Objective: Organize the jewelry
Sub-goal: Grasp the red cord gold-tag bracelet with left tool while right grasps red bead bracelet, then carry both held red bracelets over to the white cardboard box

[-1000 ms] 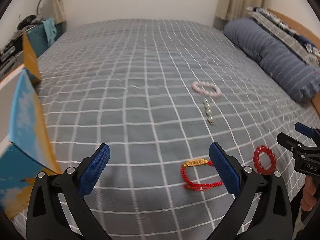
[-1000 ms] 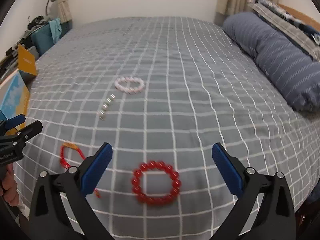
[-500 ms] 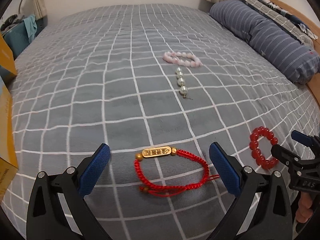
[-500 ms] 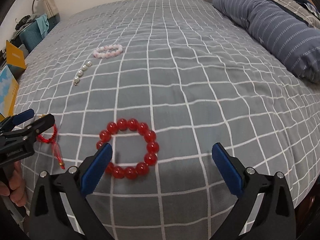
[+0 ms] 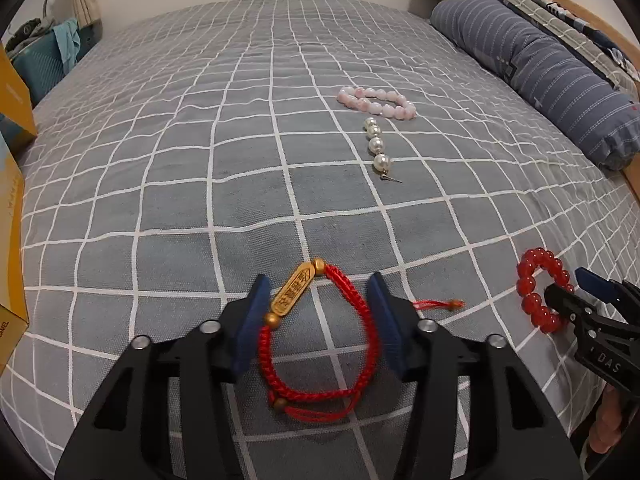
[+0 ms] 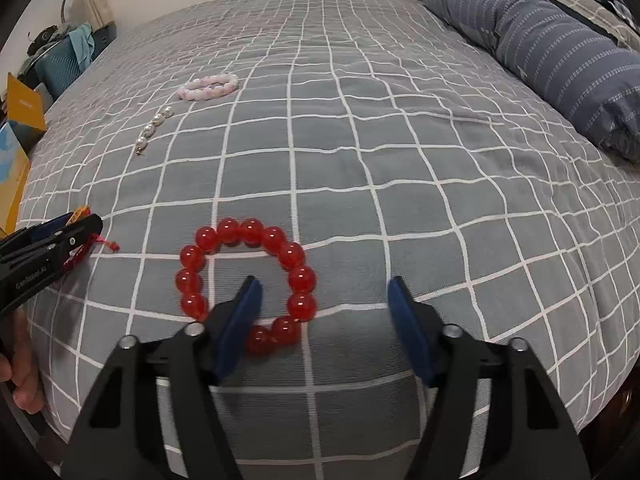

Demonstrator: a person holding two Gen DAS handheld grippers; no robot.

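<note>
Lying on a bed (image 5: 240, 128) covered in a grey sheet with a white grid are four pieces of jewelry. Nearest the left claw (image 5: 318, 316) is a red cord bracelet (image 5: 360, 320) with a gold plate; the claw's two blue pads sit on either side of it, partly closed around the loop but with a gap to the cord on the right, so nothing is gripped. The right claw (image 6: 324, 320) is also open, set down over a red bead bracelet (image 6: 246, 280) near the bed's front edge: its left pad rests inside the ring of beads, its right pad well outside it, on the sheet. Farther up the bed lie a short strand of pearls (image 5: 377, 146) with a small pin at its near end and, just beyond it, a pink bead bracelet (image 5: 376, 103). A striped blue bolster pillow (image 5: 552, 72) runs along the right side. An orange and blue box (image 5: 12, 184) stands at the left edge.
</note>
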